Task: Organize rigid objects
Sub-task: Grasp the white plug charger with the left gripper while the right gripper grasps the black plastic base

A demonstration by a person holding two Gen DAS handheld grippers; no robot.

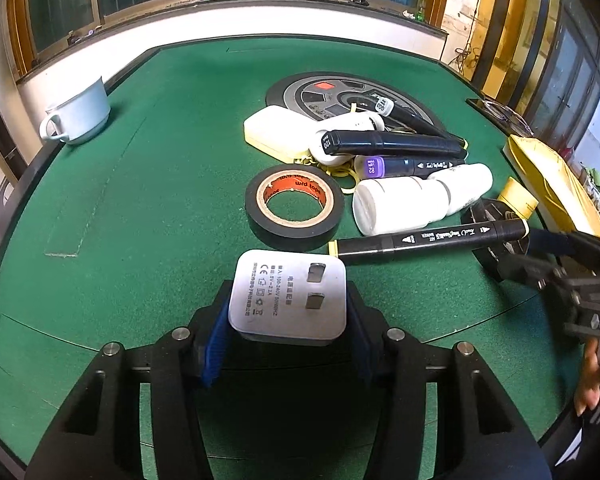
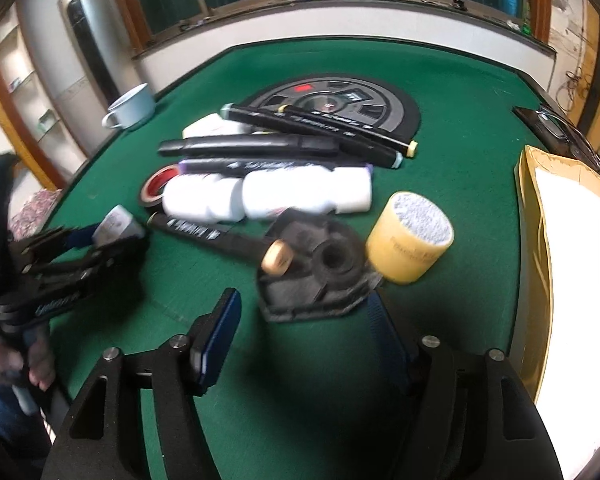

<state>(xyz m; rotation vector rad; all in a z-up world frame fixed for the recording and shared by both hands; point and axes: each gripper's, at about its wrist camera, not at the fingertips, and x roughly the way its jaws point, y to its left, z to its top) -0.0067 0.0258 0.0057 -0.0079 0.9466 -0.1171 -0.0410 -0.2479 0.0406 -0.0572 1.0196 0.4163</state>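
Observation:
My left gripper (image 1: pixel 287 322) is shut on a white USB charger (image 1: pixel 287 294), held above the green table near its front. The charger also shows in the right wrist view (image 2: pixel 118 222). Ahead lie a black tape roll (image 1: pixel 294 209), a black marker (image 1: pixel 428 240), white bottles (image 1: pixel 400 204) and more markers (image 1: pixel 392 144). My right gripper (image 2: pixel 304 320) is open just in front of a black irregular plastic part (image 2: pixel 316 270); its right finger is close beside that part. A yellow cylinder (image 2: pixel 410 236) lies right of the part.
A white cup (image 1: pixel 78 116) stands at the table's far left. A round grey control panel (image 1: pixel 340 96) sits in the table's middle. A yellow envelope (image 2: pixel 560 248) lies along the right edge, and glasses (image 1: pixel 508 114) lie behind it.

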